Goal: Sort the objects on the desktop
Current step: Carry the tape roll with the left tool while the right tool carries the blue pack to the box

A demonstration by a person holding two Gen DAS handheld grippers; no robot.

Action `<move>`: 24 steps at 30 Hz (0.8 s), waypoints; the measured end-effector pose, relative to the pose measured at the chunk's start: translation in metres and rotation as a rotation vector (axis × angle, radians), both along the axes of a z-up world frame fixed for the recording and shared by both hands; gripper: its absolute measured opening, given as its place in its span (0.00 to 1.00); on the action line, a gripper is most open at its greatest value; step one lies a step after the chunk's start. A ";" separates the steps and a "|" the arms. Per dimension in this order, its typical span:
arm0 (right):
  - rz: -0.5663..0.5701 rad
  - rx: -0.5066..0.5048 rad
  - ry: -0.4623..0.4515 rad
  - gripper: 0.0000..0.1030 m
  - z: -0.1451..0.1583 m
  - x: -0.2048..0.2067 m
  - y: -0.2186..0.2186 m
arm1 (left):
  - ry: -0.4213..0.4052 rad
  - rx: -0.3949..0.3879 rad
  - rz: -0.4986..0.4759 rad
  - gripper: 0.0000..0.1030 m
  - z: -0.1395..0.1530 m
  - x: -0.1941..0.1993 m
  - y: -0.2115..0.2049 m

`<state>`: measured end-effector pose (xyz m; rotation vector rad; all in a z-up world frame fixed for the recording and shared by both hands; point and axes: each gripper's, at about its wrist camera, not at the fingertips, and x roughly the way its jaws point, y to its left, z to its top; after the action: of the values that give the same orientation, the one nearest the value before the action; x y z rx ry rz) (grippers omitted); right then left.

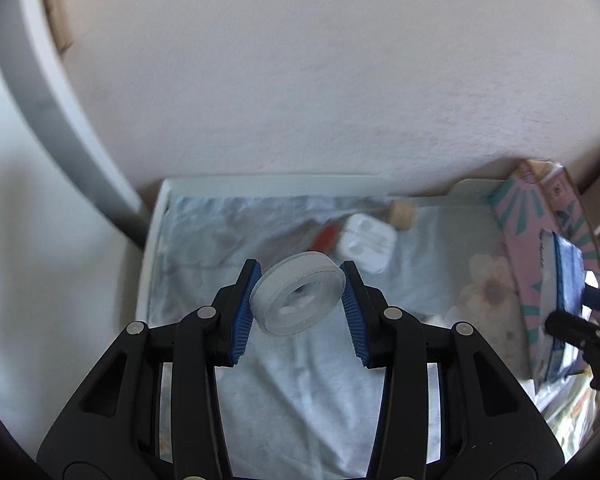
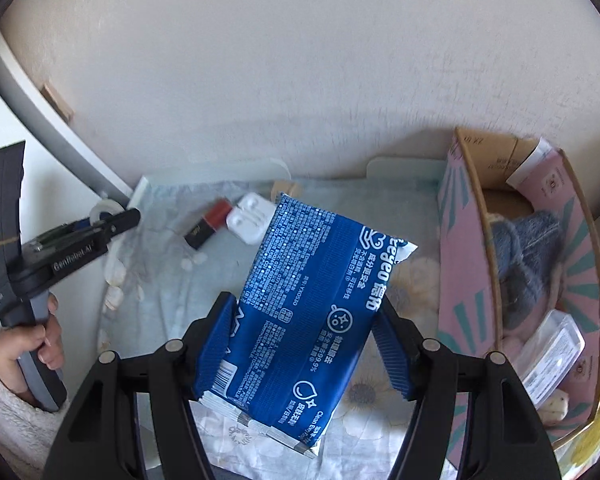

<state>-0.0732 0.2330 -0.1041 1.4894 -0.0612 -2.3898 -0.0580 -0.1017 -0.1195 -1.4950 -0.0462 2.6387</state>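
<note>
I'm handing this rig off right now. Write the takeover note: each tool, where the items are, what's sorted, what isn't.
Left tool: shut on the tape roll, held above the cloth-covered desk.
Right tool: shut on the blue wipes pack, held in the air left of the pink box.
Already in the box: a blue fluffy item and a clear plastic case.
Left on the cloth: the white earphone case, a red-and-black object and a small tan block.
Likely next: wipes into the box, then the tape.
</note>
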 end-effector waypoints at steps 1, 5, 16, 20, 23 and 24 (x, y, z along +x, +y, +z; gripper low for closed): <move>-0.001 -0.006 0.009 0.61 0.004 -0.001 0.003 | -0.001 0.009 -0.012 0.36 0.005 -0.001 0.004; -0.027 0.004 0.041 0.61 0.022 0.000 0.024 | 0.007 0.053 -0.084 0.36 0.025 -0.008 0.028; -0.191 0.018 0.067 0.61 0.041 0.008 0.115 | -0.005 0.117 -0.277 0.36 0.050 -0.030 0.116; -0.249 0.033 0.052 0.61 0.037 0.014 0.149 | -0.002 0.129 -0.338 0.36 0.056 -0.035 0.158; -0.288 0.057 0.035 0.61 0.031 0.018 0.169 | 0.004 0.136 -0.394 0.36 0.059 -0.038 0.197; -0.298 0.060 0.028 0.61 0.029 0.019 0.175 | 0.001 0.146 -0.415 0.36 0.060 -0.040 0.216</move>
<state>-0.0544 0.4081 -0.0752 1.5688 -0.2216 -2.6652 -0.0978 0.1138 -0.0593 -1.2934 0.0640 2.2552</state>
